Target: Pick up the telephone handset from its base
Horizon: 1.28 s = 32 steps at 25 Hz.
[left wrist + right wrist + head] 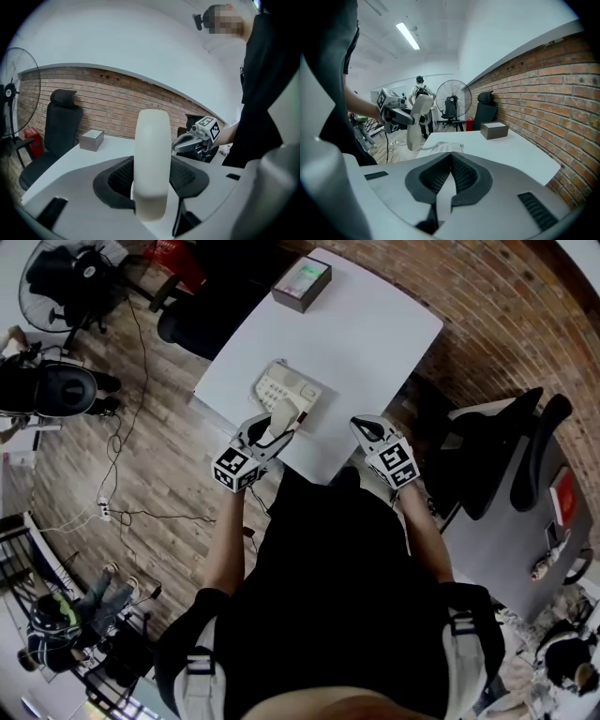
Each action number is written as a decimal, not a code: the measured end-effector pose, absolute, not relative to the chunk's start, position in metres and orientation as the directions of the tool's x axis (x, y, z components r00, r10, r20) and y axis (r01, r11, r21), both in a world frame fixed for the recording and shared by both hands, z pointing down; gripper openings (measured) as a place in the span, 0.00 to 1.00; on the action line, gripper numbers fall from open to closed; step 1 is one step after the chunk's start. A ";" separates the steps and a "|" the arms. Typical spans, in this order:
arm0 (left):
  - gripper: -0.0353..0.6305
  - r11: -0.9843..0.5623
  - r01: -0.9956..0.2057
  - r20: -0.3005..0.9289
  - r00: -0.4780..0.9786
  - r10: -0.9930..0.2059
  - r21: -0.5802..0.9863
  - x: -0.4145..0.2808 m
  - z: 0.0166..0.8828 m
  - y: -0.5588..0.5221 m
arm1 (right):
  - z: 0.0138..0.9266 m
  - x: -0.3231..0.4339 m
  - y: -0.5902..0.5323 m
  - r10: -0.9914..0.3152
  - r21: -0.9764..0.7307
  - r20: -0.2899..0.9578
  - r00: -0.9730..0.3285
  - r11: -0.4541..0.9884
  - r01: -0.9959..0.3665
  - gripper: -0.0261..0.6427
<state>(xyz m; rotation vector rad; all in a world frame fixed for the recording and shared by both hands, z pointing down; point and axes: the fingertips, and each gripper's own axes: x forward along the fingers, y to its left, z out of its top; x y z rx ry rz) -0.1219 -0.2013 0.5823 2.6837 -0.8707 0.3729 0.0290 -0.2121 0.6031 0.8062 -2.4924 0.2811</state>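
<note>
The cream telephone handset [152,140] stands upright between the dark pads of my left gripper [151,180], which is shut on it. In the head view the left gripper [267,435] holds the handset [280,416] just above the near end of the telephone base [286,388], which lies on the white table [366,334]. From the right gripper view, the lifted handset [417,121] hangs to the left of and above the base [440,147]. My right gripper [367,430] hovers over the table's near edge, its jaws shut with nothing between them [451,161].
A grey box [301,283] sits at the table's far end. A brick wall [562,84] runs along the right side. Black office chairs [506,456] stand to the right, another chair [58,124] and a floor fan [452,101] beyond the table. Cables trail on the wooden floor [141,427].
</note>
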 end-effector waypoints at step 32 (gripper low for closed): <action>0.39 -0.714 -0.660 0.288 0.748 -0.598 0.234 -0.119 0.558 -0.158 | 0.602 0.034 -0.207 -0.439 -0.045 0.521 -0.732 0.842 -0.537 0.03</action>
